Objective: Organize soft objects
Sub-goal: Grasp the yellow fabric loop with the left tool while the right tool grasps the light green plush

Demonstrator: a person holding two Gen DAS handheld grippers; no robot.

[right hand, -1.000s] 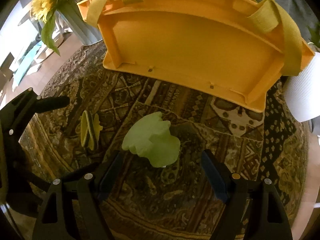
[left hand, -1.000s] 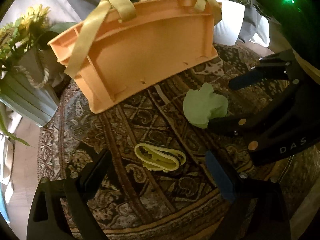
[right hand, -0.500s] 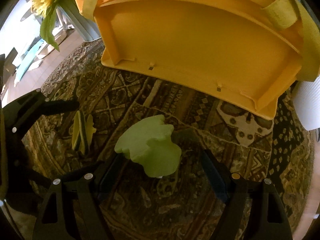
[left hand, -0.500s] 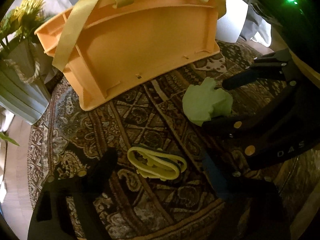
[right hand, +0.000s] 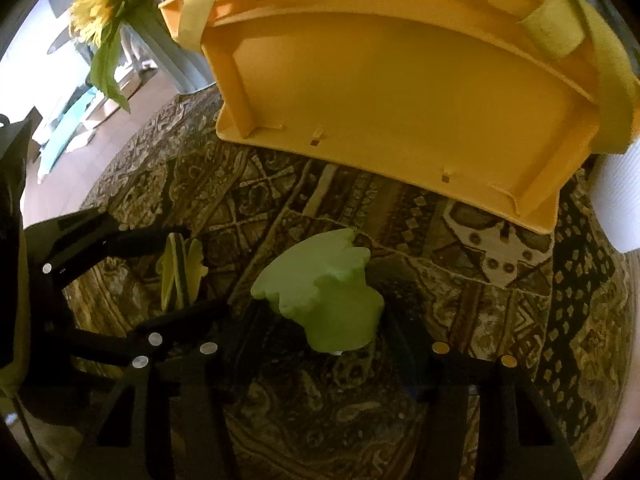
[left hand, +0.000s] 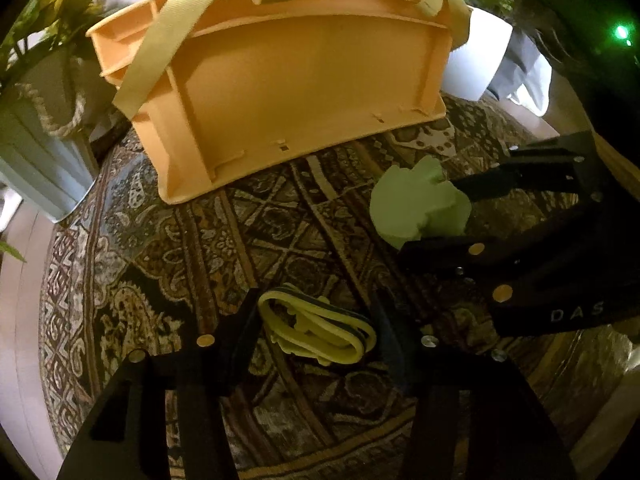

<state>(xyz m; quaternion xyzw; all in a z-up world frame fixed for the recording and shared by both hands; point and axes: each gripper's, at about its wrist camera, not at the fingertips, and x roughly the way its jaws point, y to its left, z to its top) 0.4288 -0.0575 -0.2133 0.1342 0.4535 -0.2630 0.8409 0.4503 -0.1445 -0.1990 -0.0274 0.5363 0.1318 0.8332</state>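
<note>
A flat yellow soft piece with dark stripes [left hand: 318, 330] lies on the patterned cloth between the fingers of my left gripper [left hand: 316, 334], whose jaws stand close beside it; it also shows in the right wrist view [right hand: 180, 270]. A pale green foam lump [right hand: 326, 306] sits between the fingers of my right gripper [right hand: 324, 336], which stands open around it; it also shows in the left wrist view [left hand: 418, 210]. An orange crate with yellow straps [left hand: 288, 80] stands behind both and shows in the right wrist view [right hand: 400, 88].
A grey ribbed vase with a sunflower [left hand: 36, 136] stands at the far left of the round table. A white pot with a plant [left hand: 476, 54] stands at the far right. The table's edge [left hand: 24, 312] curves close on the left.
Both grippers have moved forward and down. The yellow piece now lies between the left fingers, and the green lump sits deeper between the right fingers. The left jaws have narrowed.
</note>
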